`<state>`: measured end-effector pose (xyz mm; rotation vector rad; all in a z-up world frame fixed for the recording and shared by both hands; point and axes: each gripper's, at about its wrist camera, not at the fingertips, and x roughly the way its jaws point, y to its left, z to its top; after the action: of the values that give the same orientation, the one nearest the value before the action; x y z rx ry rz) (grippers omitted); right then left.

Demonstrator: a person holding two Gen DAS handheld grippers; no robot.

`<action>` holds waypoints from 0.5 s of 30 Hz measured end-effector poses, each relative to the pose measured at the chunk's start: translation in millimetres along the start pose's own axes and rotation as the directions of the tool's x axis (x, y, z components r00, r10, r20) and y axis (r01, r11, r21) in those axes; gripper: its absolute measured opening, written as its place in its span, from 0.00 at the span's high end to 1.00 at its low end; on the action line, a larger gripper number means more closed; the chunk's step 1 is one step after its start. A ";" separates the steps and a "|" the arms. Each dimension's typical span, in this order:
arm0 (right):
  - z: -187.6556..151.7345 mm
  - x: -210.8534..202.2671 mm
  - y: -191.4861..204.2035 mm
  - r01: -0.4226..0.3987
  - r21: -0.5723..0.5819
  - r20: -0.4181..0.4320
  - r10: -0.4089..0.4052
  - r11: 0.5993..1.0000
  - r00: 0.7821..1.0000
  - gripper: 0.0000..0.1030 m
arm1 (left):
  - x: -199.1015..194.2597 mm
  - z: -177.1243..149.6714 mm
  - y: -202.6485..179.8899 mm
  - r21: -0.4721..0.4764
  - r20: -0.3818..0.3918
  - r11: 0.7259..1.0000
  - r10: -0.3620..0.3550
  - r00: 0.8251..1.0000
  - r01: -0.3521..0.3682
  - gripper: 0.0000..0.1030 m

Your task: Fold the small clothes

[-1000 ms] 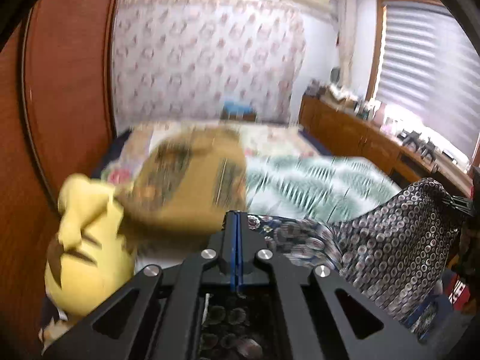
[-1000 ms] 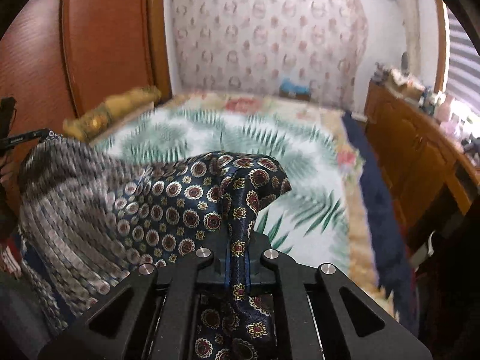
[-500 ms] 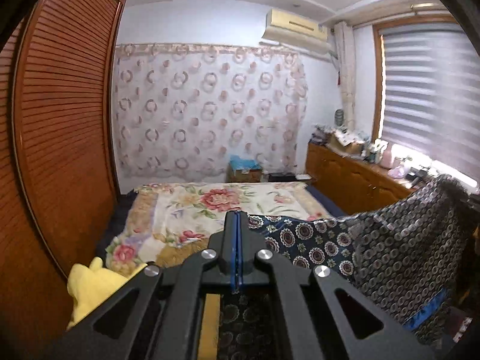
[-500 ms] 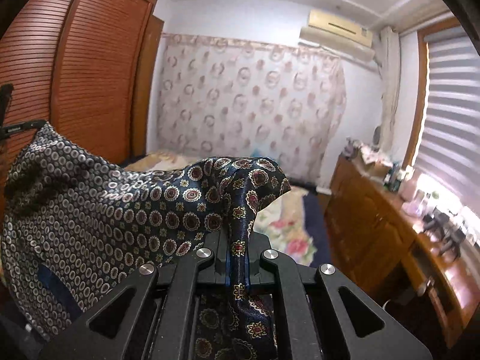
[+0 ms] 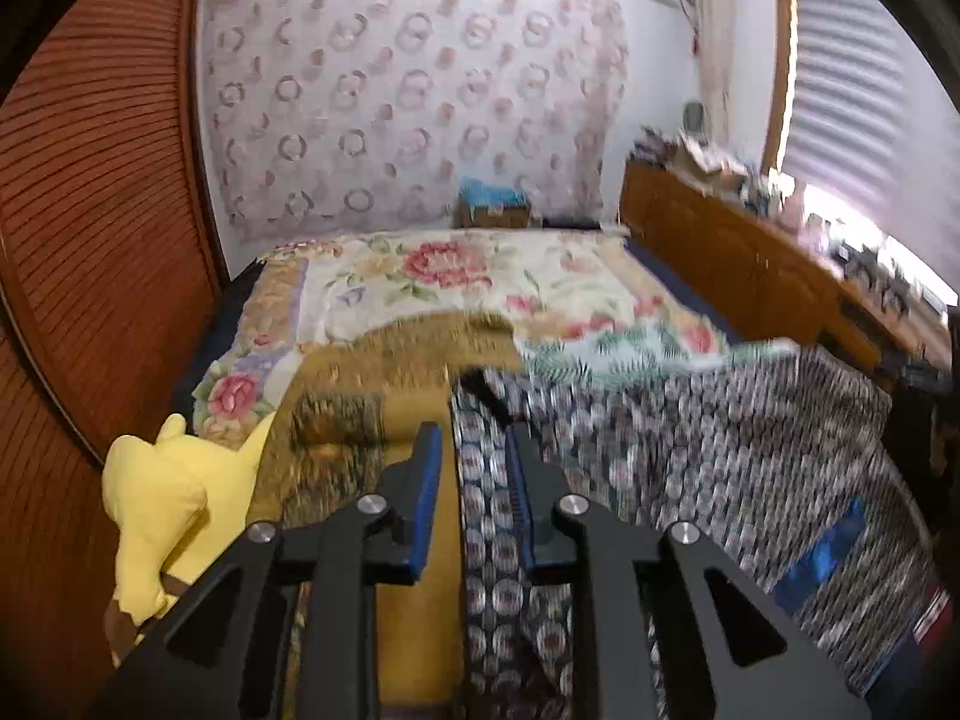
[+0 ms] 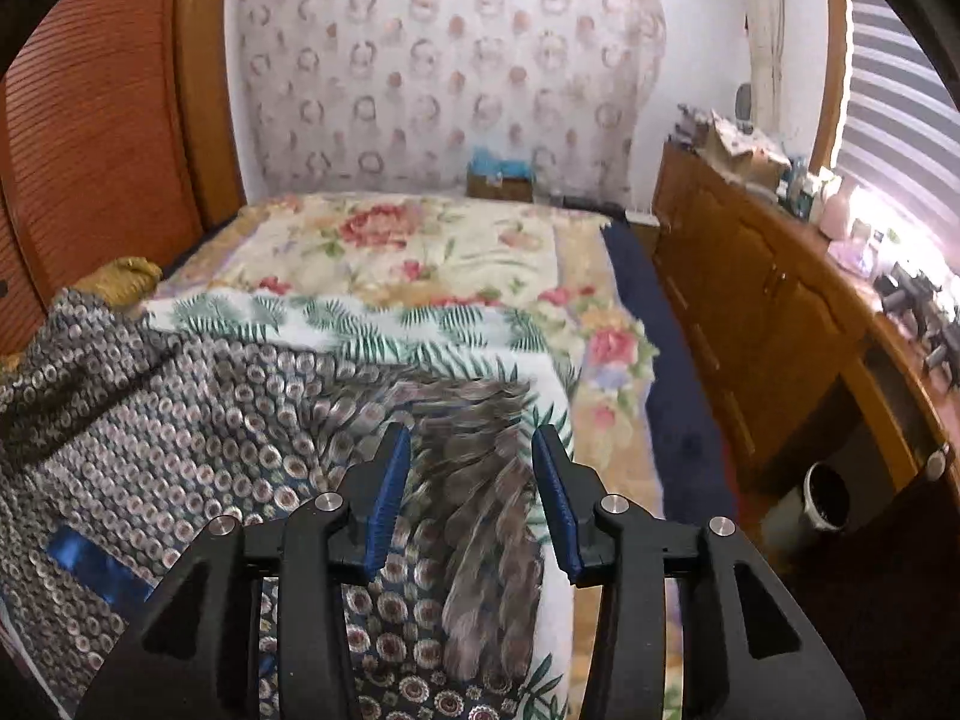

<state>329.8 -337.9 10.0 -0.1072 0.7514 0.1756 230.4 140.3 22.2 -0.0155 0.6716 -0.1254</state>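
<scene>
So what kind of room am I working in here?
A home bedroom, most likely. A bed with a floral quilt fills the middle, a tall brown louvred wooden wardrobe stands on the left, and a long cluttered wooden dresser runs beneath a window with striped blinds.

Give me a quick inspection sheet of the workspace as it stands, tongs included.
Surface: bed with floral spread; fern-print blanket across the near part.
Job's things: dark medallion-print garment draped over the near bed, blurred.
Clutter: yellow plush toy and mustard cushion at the bed's left side.
Grippers: left tongs open, cloth between the jaws; right tongs open over the cloth.
Cables: nothing seen.
Surroundings: wooden wardrobe left, cluttered wooden sideboard right, patterned curtain behind.
</scene>
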 end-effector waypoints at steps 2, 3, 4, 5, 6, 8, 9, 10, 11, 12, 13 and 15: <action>-12.7 -4.5 2.6 -0.007 0.004 -0.001 0.007 1.000 1.000 0.59 | -3.2 -13.1 -9.8 0.027 -0.016 1.000 -0.009 1.000 0.009 0.81; -18.4 -6.7 1.9 -0.012 0.007 0.002 0.012 1.000 1.000 0.58 | -4.5 -16.1 -16.1 0.035 -0.021 0.999 -0.011 1.000 0.012 0.80; -26.1 -12.2 2.1 -0.016 0.009 0.005 0.016 1.000 1.000 0.58 | -7.8 -23.0 -22.0 0.044 -0.024 0.999 -0.022 0.999 0.023 0.80; -30.3 -14.4 0.8 -0.018 0.009 0.005 0.018 1.000 1.000 0.57 | -9.5 -29.0 -25.4 0.051 -0.025 0.998 -0.034 0.999 0.036 0.80; -37.6 -20.3 2.5 -0.013 0.007 0.008 0.013 1.000 1.000 0.57 | -12.2 -35.9 -30.9 0.053 -0.028 0.998 -0.045 0.999 0.047 0.80; -48.3 -26.4 0.2 0.000 0.001 0.006 0.000 1.000 1.000 0.56 | -14.4 -48.0 -40.4 0.061 -0.042 0.996 -0.069 0.997 0.072 0.80; -52.0 -27.8 0.2 0.001 0.001 0.003 -0.001 1.000 1.000 0.54 | -16.7 -53.7 -41.7 0.066 -0.047 0.995 -0.075 0.996 0.078 0.80; -56.1 -28.3 -2.2 0.005 0.000 -0.003 -0.005 1.000 1.000 0.53 | -19.0 -58.7 -45.5 0.073 -0.051 0.994 -0.079 0.996 0.083 0.79; -57.9 -27.5 -4.5 0.007 -0.002 -0.008 -0.007 1.000 1.000 0.51 | -20.1 -64.8 -49.4 0.079 -0.054 0.993 -0.088 0.995 0.092 0.79; -60.8 -26.5 -7.7 0.011 -0.001 -0.015 -0.011 1.000 1.000 0.51 | -21.7 -71.5 -53.5 0.083 -0.061 0.991 -0.097 0.993 0.102 0.79; -63.1 -25.2 -11.3 0.019 0.004 -0.022 -0.019 1.000 1.000 0.50 | -23.0 -77.0 -57.3 0.087 -0.065 0.990 -0.102 0.993 0.108 0.79; -66.2 -21.7 -18.6 0.032 0.018 -0.035 -0.032 0.999 0.999 0.49 | -25.3 -84.8 -61.7 0.100 -0.071 0.989 -0.099 0.993 0.106 0.79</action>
<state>273.7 -369.3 -22.6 -0.1052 0.7854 0.1367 151.2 84.3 -25.2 0.0536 0.7292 -0.2608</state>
